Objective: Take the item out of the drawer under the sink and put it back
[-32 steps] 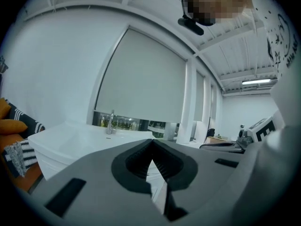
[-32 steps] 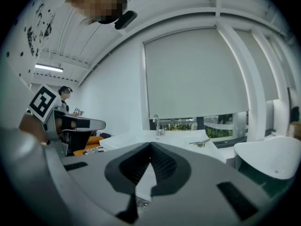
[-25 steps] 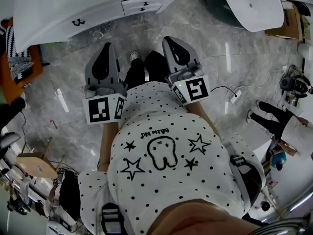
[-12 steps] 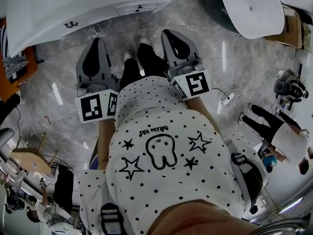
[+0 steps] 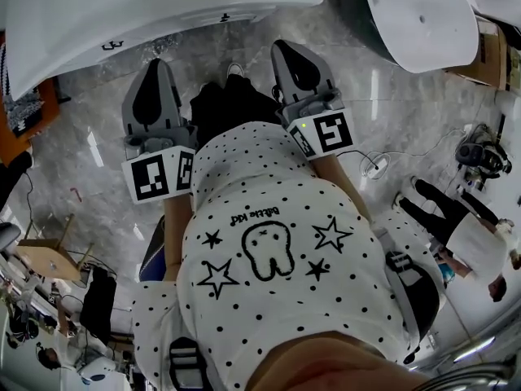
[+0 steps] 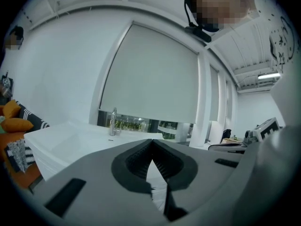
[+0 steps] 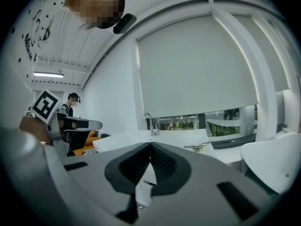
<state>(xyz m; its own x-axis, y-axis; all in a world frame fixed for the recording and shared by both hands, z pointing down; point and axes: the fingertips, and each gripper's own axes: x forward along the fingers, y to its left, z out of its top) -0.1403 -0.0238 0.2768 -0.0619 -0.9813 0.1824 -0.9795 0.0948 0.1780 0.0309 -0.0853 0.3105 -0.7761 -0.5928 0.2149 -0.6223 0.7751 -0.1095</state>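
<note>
The white sink cabinet (image 5: 163, 6) runs along the top of the head view, and two dark drawer handles (image 5: 110, 46) show on its front. Its drawers are closed and no item is in sight. My left gripper (image 5: 153, 63) and right gripper (image 5: 291, 47) are held side by side over the marble floor, pointing at the cabinet and short of it. Both are shut with nothing between the jaws. In the left gripper view the left gripper (image 6: 151, 141) faces the white countertop (image 6: 70, 140) and faucet (image 6: 113, 121). The right gripper (image 7: 150, 145) faces the same faucet (image 7: 149, 121).
A large white tub (image 5: 419, 10) lies at the top right, with a cardboard box (image 5: 488, 39) beside it. A cable (image 5: 383, 165) trails on the floor to the right. Another person (image 5: 456, 218) stands at the right. An orange seat (image 5: 32, 108) and a wooden stool (image 5: 49, 259) are at the left.
I have stepped closer to the cabinet; it has slid toward the top edge of the head view and shows less of its front. Both grippers came forward with me, still shut.
</note>
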